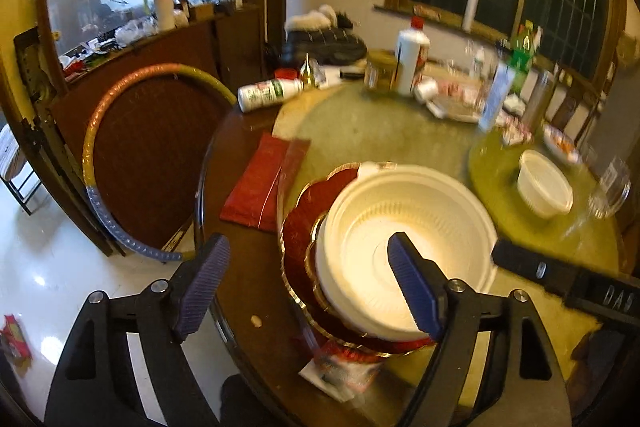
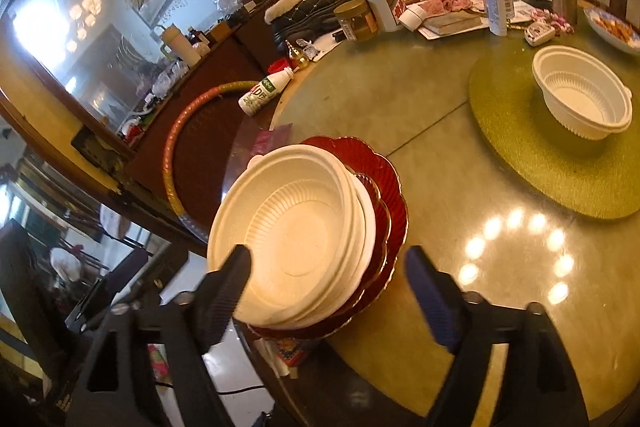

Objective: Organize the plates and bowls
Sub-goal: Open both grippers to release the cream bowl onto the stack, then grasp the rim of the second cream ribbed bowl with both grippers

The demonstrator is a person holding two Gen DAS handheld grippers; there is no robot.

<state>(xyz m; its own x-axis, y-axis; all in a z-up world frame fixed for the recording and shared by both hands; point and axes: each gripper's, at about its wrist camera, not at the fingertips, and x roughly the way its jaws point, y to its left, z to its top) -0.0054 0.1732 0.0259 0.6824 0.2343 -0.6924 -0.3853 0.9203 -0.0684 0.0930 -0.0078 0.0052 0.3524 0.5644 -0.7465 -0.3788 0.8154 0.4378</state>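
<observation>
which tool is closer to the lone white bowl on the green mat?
Right, though neither is close. The right tool hangs open over the stack, the bowl beyond it. The left tool, also open, sits on the stack's far side.

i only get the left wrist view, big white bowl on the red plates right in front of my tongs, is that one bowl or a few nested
observer: A few. The right wrist view shows the nested white bowls with at least three rims fanned out on one side, above the red plates.
operator: small bowl on the green mat is a blur for me, anything in it
observer: The small white bowl looks empty and stands upright on the green mat.
operator: and the right tongs, i just see a black bit at my edge
observer: The right tongs are open, one finger in front of the stack's near rim, the other clear of it. I see no pad pressing on anything.
</observation>
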